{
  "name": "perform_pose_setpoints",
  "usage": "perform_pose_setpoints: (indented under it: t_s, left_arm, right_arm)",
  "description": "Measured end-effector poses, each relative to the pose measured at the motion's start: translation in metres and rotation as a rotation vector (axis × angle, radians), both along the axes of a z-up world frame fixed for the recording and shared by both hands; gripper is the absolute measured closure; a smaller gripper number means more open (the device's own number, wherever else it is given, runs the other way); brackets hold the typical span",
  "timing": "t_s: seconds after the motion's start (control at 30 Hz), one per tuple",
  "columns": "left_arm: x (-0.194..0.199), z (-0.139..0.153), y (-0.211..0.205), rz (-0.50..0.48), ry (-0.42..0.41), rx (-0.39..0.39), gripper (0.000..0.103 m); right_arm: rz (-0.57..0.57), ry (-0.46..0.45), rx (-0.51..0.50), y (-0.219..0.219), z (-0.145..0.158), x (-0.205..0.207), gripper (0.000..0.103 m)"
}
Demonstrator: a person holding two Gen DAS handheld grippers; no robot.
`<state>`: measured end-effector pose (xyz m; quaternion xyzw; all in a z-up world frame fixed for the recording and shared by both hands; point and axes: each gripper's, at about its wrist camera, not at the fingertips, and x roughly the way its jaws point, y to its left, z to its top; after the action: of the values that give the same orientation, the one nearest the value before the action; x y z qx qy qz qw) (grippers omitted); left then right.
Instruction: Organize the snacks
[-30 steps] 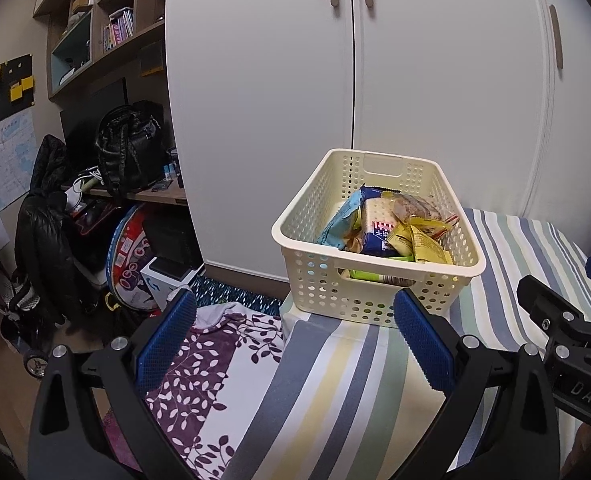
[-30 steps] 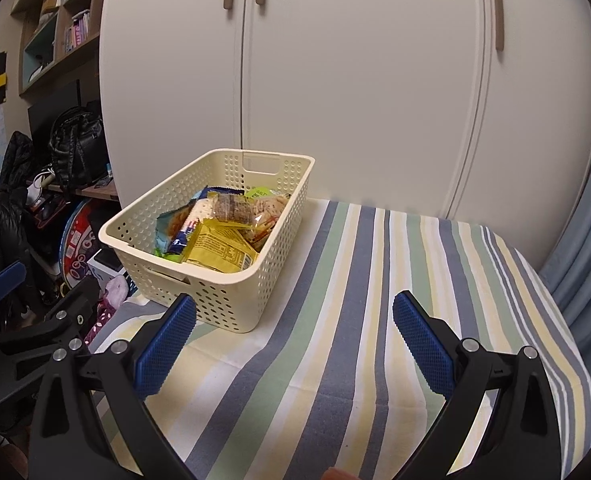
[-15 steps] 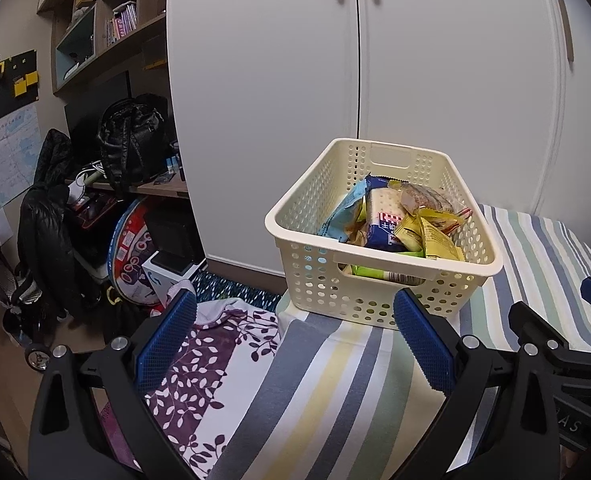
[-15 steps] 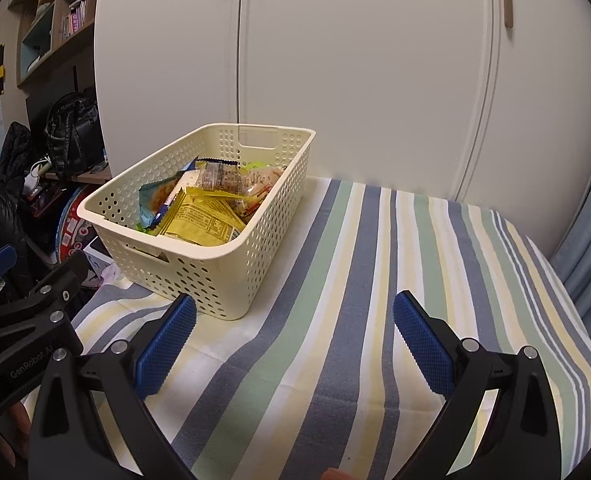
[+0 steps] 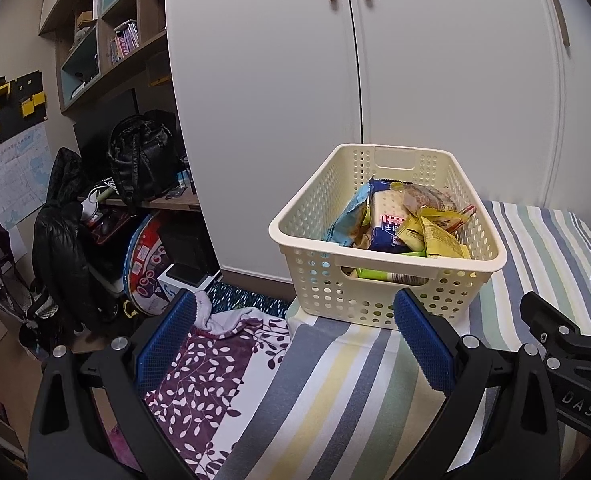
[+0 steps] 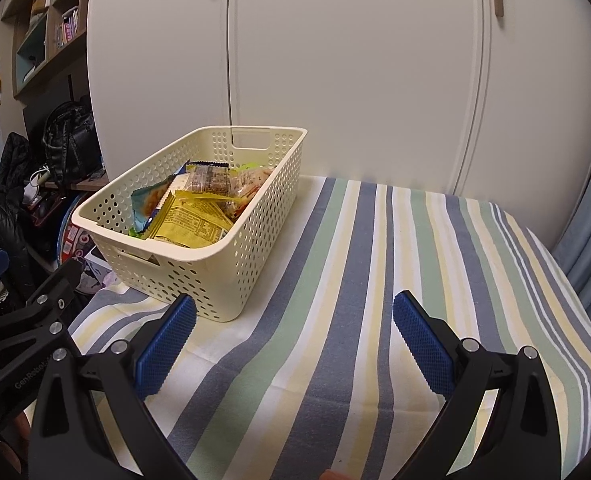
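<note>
Left wrist view shows a cream perforated basket [image 5: 387, 280] full of snack packets [image 5: 405, 220] standing at the left edge of a table covered in a striped cloth [image 5: 347, 392], near its far left corner by the white wardrobe [image 5: 375, 80]. The left gripper [image 5: 293, 344] hangs just before the basket's near wall, jaws spread wide, holding nothing. In the right wrist view the right gripper [image 6: 293, 344] hovers over bare cloth beside the basket's near right corner, jaws equally wide and empty.
</note>
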<state>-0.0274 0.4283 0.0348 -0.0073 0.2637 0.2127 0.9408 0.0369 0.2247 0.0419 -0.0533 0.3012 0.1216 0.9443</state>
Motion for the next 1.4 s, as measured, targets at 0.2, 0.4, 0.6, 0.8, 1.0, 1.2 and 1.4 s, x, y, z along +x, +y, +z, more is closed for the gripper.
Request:
perform_pose_setpoints:
  t_s: [0.2, 0.4, 0.6, 0.8, 1.0, 1.2, 1.4]
  left_arm:
    - [-0.002, 0.001, 0.001, 0.01, -0.008, -0.004, 0.003]
    - [-0.003, 0.002, 0.002, 0.013, -0.012, -0.002, 0.003]
    - [-0.003, 0.002, 0.002, 0.014, -0.008, -0.002, 0.003]
    - [-0.003, 0.002, 0.002, 0.013, -0.009, -0.002, 0.003]
    - [-0.003, 0.002, 0.002, 0.013, -0.009, -0.001, 0.003]
    - [-0.004, 0.002, 0.002, 0.016, -0.009, 0.002, 0.003]
    - [-0.004, 0.002, 0.001, 0.016, -0.009, 0.003, 0.003]
  right_arm:
    - [-0.004, -0.01, -0.004, 0.0, 0.001, -0.002, 0.005]
    - [-0.005, -0.013, -0.007, 0.001, 0.002, -0.002, 0.005]
    - [0.015, -0.025, -0.014, 0.004, 0.003, -0.005, 0.005]
    - [0.035, -0.04, -0.027, 0.009, 0.004, -0.008, 0.005]
    - [0.038, -0.043, -0.027, 0.01, 0.005, -0.009, 0.005]
    - [0.036, -0.047, -0.021, 0.008, 0.006, -0.01, 0.005]
    - [0.045, -0.054, -0.02, 0.009, 0.006, -0.012, 0.005]
